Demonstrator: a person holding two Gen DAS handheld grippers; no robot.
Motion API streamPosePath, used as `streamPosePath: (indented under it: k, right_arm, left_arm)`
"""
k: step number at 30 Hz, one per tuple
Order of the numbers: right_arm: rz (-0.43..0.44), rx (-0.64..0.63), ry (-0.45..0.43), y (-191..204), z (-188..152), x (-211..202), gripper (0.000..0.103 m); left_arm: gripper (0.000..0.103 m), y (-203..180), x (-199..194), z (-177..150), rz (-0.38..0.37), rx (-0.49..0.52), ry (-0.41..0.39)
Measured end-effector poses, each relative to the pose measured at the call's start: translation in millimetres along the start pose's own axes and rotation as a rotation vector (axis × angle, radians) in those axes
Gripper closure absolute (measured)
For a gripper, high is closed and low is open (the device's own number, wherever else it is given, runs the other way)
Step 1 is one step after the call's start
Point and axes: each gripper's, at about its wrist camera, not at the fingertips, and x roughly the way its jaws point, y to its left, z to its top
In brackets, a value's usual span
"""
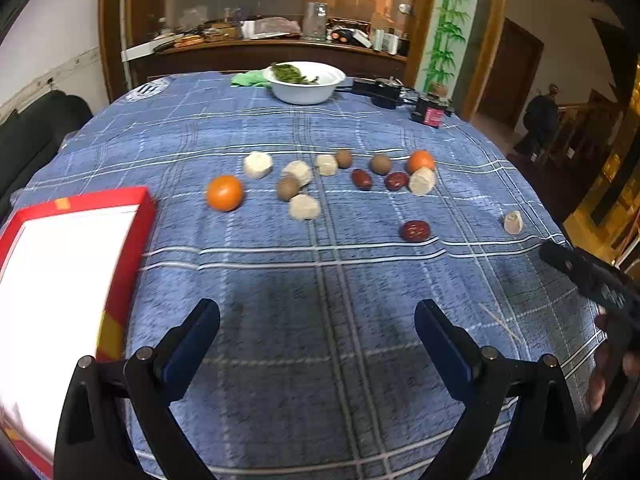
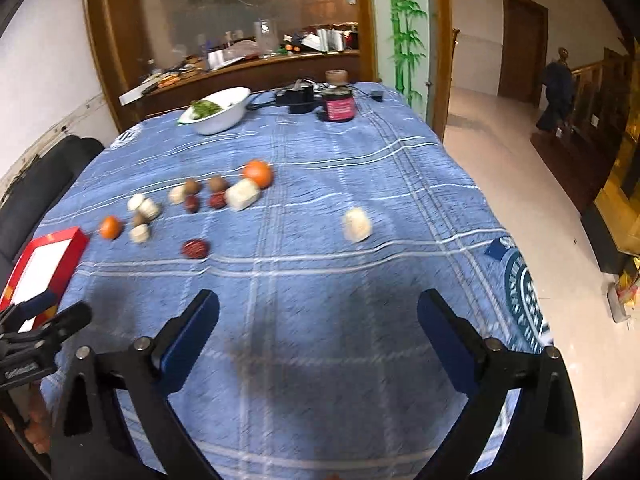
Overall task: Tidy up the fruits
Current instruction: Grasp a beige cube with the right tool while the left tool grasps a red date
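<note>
Left gripper [image 1: 318, 320] hangs open over the blue tablecloth [image 1: 320, 360], right gripper [image 2: 318, 312] open too, both empty; oranges [image 1: 224, 193], dates [image 1: 414, 231] scattered, red box [image 1: 72, 264] alongside.

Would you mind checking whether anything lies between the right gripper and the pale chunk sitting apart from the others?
Nothing visible does. The right gripper, jaws open, faces bare blue tablecloth up to the lone pale chunk.

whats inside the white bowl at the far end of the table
The white bowl holds a clump of green leafy stuff, piled toward its left side. Its near wall hides the bottom, so anything lying under the greens cannot be seen.
</note>
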Motion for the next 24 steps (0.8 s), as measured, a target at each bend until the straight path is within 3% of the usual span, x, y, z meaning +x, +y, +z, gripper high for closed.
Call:
streamPosePath:
  k: [8, 11, 15, 16, 19, 22, 23, 24]
  right_arm:
    - [-0.015, 0.003, 0.054, -20.6, 29.5, 47.4, 0.032]
    - [-0.031, -0.024, 0.076, -19.0, 36.6, 65.5, 0.048]
    - [-0.035, -0.033, 0.107, -19.1, 36.6, 79.6, 0.074]
    - [-0.038, -0.035, 0.112, -18.8, 35.9, 81.4, 0.079]
    - [-0.035, -0.029, 0.112, -21.6, 34.9, 82.9, 0.083]
    - [-0.027, -0.020, 0.108, -24.0, 34.2, 82.2, 0.084]
    - [-0.029, -0.023, 0.108, -23.2, 33.7, 81.8, 0.084]
    - [-0.029, -0.023, 0.108, -23.3, 34.1, 82.0, 0.084]
  left_arm:
    - [0.014, -40.9, 30.8, 25.1, -0.067, 0.052, 0.025]
    - [0.016, -57.0, 48.9, 32.3, -0.077, 0.064, 0.041]
    - [0.037, -71.1, 75.1, 34.3, -0.086, 0.080, 0.096]
    - [0.037, -71.9, 79.5, 34.9, -0.085, 0.072, 0.097]
    - [0.045, -69.0, 81.7, 37.4, -0.081, 0.058, 0.079]
    - [0.064, -65.8, 84.0, 39.3, -0.070, 0.050, 0.066]
    - [0.077, -65.3, 84.6, 39.0, -0.054, 0.055, 0.058]
    - [0.077, -64.7, 85.6, 40.3, -0.051, 0.056, 0.060]
